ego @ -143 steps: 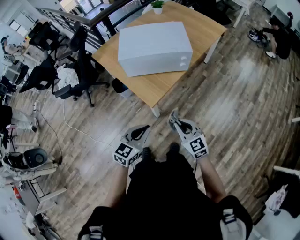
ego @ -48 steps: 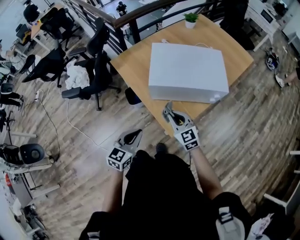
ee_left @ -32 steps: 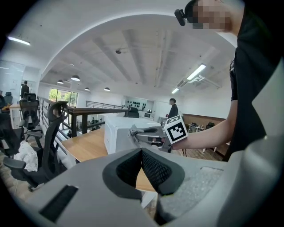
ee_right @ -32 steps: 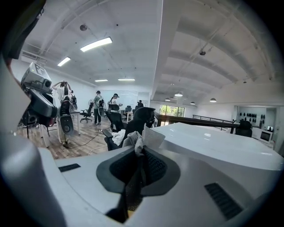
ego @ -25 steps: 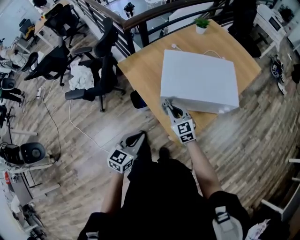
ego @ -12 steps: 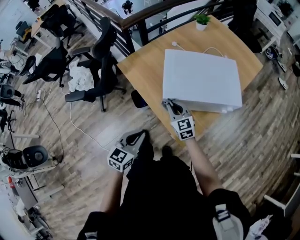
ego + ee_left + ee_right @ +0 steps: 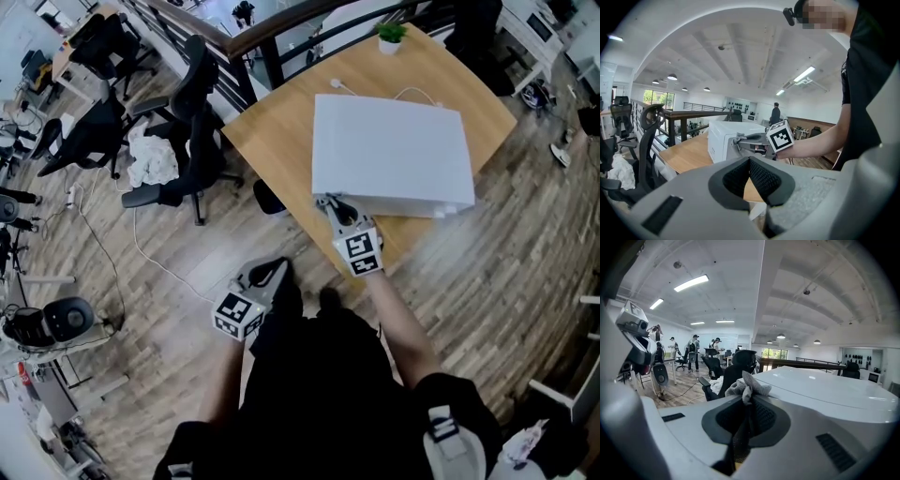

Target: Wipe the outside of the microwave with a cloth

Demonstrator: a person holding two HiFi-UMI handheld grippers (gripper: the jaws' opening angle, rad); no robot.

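Observation:
The white microwave (image 7: pixel 389 159) stands on a wooden table (image 7: pixel 267 141). My right gripper (image 7: pixel 326 201) sits at the microwave's near left corner, shut on a grey cloth (image 7: pixel 749 386) that bunches out past the jaws. In the right gripper view the cloth lies against the edge of the microwave's white top (image 7: pixel 825 390). From the left gripper view, the microwave (image 7: pixel 723 138) and the right gripper (image 7: pixel 740 139) with the cloth (image 7: pixel 737 136) are visible ahead. My left gripper (image 7: pixel 277 266) hangs low beside the person's body, away from the table; its jaws (image 7: pixel 750 171) are shut with nothing between them.
Black office chairs (image 7: pixel 192 112) stand left of the table, one holding a white heap of fabric (image 7: pixel 148 155). A small potted plant (image 7: pixel 391 33) and a white cable (image 7: pixel 375 94) are at the table's far side, by a railing (image 7: pixel 272 28). People (image 7: pixel 693 350) stand far off.
The person has walked up to the table. My right gripper with the cloth has gone forward to the microwave's near corner. The left gripper stays low and shut.

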